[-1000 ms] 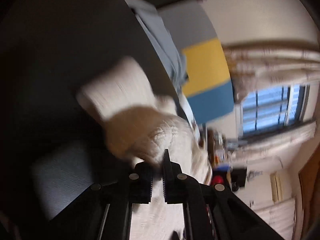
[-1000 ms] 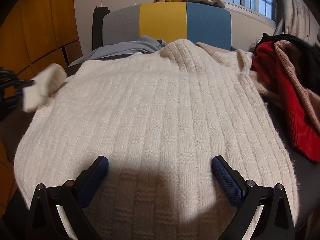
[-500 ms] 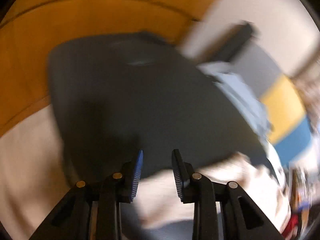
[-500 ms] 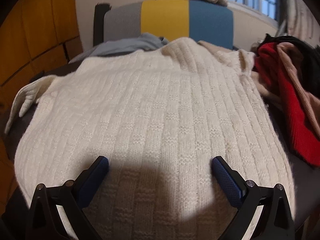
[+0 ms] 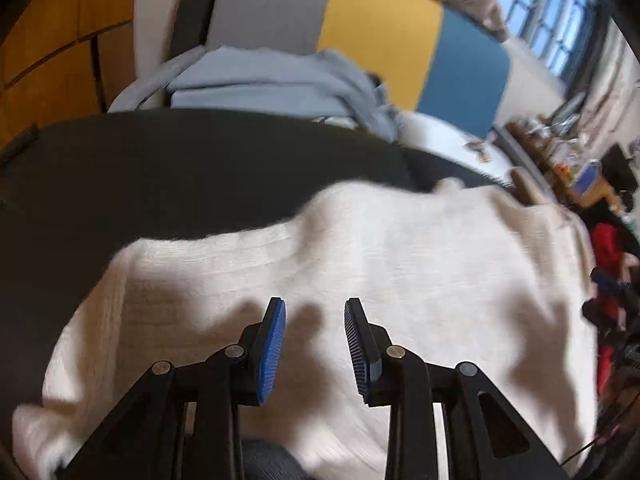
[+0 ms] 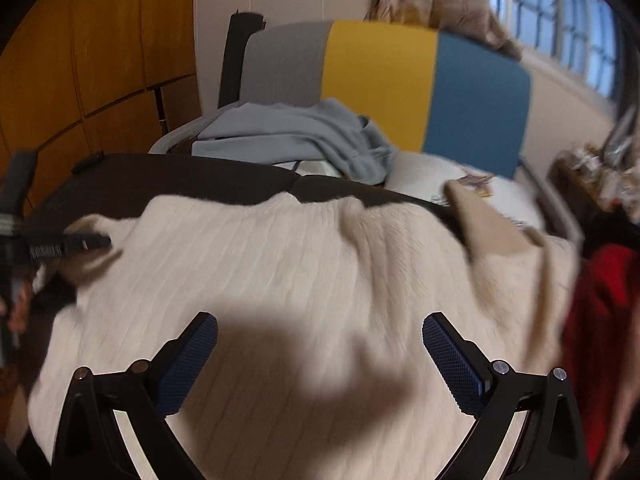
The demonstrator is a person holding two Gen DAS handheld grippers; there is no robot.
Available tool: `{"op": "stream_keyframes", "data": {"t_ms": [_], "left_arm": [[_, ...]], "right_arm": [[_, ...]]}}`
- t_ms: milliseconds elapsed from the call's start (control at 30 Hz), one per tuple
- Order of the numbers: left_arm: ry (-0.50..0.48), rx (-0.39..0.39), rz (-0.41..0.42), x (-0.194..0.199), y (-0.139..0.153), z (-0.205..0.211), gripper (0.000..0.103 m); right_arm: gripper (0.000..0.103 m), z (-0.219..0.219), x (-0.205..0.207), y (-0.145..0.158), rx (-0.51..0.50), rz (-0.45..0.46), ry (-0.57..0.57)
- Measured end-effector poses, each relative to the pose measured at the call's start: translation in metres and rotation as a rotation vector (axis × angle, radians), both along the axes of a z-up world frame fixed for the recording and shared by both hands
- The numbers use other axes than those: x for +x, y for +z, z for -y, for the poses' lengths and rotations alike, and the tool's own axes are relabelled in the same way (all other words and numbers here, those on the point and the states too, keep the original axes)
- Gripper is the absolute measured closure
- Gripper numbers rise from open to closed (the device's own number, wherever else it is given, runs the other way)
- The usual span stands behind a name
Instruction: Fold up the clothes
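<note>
Dark table [image 6: 192, 184] by a striped chair holds a cream sweater [image 6: 304, 280], spread flat. It looks soft, floppy and thick; grab its edge. Left gripper [image 5: 315, 340] is partly open, empty. Right gripper [image 6: 320, 360] is wide, empty.

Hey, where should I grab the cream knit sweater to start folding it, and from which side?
Probably the cream knit sweater by its left edge, coming in from the left over the dark surface. That edge lies free with bare surface beside it, while the red garment crowds the right.
</note>
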State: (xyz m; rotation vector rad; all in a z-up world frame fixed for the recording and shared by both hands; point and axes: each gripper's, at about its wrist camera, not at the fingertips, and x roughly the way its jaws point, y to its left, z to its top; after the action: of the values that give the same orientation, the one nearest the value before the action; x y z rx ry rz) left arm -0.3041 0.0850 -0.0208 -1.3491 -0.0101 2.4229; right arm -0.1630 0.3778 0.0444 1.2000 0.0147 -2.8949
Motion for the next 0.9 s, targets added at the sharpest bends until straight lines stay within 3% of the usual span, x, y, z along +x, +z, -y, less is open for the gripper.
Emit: {"op": "stream_keyframes", "data": {"t_ms": [133, 233, 367, 633, 767, 833, 900], "left_arm": [[0.026, -0.037, -0.011, -0.010, -0.022, 0.016, 0.070], [0.001, -0.062, -0.074, -0.016, -0.028, 0.022, 0.070], [0.000, -0.130, -0.113, -0.034, -0.027, 0.033, 0.069], [0.039, -0.169, -0.121, -0.089, -0.027, 0.066, 0.068], [0.063, -0.170, -0.101, -0.109, -0.026, 0.075, 0.068], [0.135, -0.198, -0.088, -0.112, -0.014, 0.078, 0.071], [0.200, -0.207, -0.132, -0.104, 0.006, 0.079, 0.074]], "right_arm": [[0.000, -0.006, -0.047, -0.035, -0.005, 0.099, -0.010], [0.000, -0.009, -0.068, -0.066, -0.035, 0.181, -0.074], [0.000, -0.002, -0.076, -0.068, -0.098, 0.144, -0.134], [0.000, 0.037, -0.106, -0.068, -0.123, 0.145, -0.303], [0.000, 0.061, -0.112, -0.067, -0.099, 0.138, -0.316], [0.000, 0.067, -0.112, -0.067, -0.080, 0.136, -0.312], [0.000, 0.061, -0.110, -0.066, -0.114, 0.119, -0.309]]}}
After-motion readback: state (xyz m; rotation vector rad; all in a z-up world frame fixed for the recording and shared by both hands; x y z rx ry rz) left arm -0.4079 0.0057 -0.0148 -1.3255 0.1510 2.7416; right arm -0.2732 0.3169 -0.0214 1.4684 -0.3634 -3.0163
